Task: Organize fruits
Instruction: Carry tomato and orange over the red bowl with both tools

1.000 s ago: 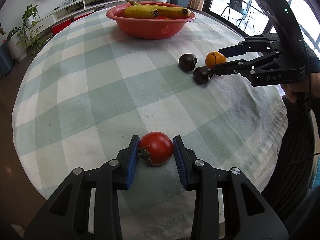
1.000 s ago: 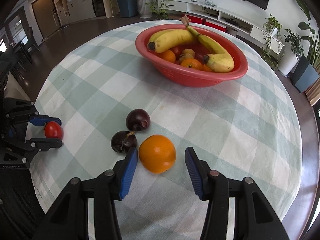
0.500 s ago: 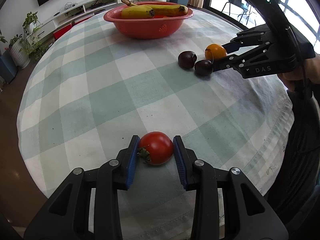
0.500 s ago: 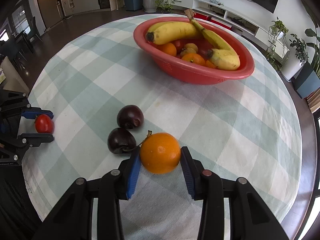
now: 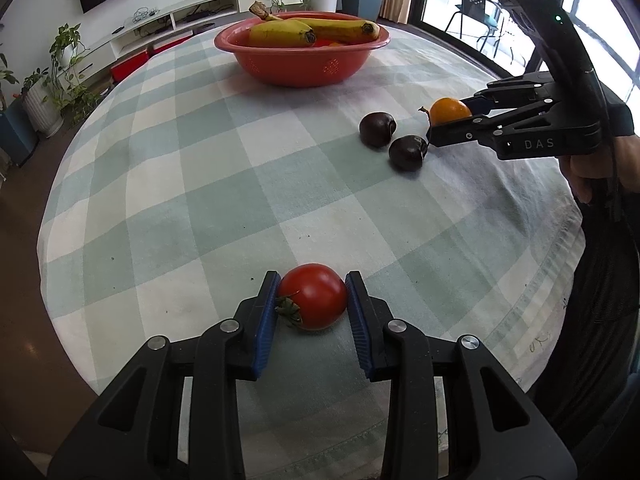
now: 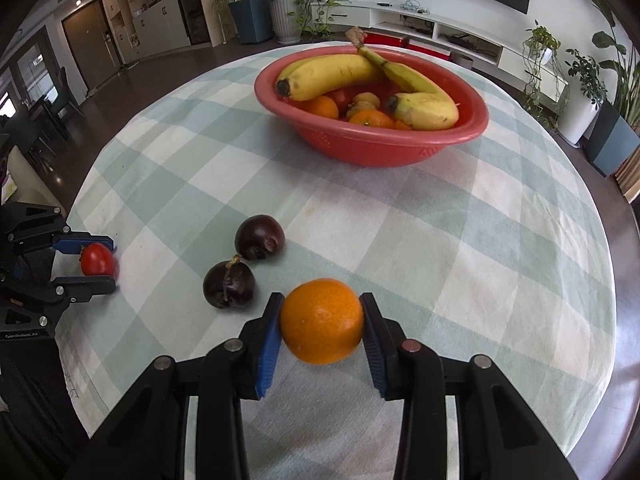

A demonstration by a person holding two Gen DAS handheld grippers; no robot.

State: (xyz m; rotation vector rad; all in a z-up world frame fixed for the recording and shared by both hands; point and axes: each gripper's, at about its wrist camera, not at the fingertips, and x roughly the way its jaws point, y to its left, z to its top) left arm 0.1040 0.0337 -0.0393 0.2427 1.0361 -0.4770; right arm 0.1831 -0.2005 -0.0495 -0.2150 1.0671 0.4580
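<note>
My left gripper (image 5: 313,300) is shut on a red tomato (image 5: 313,295) and holds it a little above the near edge of the checked tablecloth; both show in the right wrist view, gripper (image 6: 100,258) and tomato (image 6: 97,259). My right gripper (image 6: 322,322) is shut on an orange (image 6: 322,320), lifted off the cloth; it also shows in the left wrist view (image 5: 450,111). Two dark plums (image 6: 259,237) (image 6: 229,284) lie just left of the orange. A red bowl (image 6: 372,144) with bananas (image 6: 328,76) and oranges stands at the far side.
The round table (image 5: 200,184) has its edge close in front of both grippers. A low TV shelf (image 6: 440,32) and potted plants (image 6: 288,12) stand beyond the table. The person's hand (image 5: 592,168) holds the right gripper at the table's right edge.
The right gripper shut on the orange and lifted it. The left gripper tightened on the tomato and raised it; the bowl now looks closer in both views.
</note>
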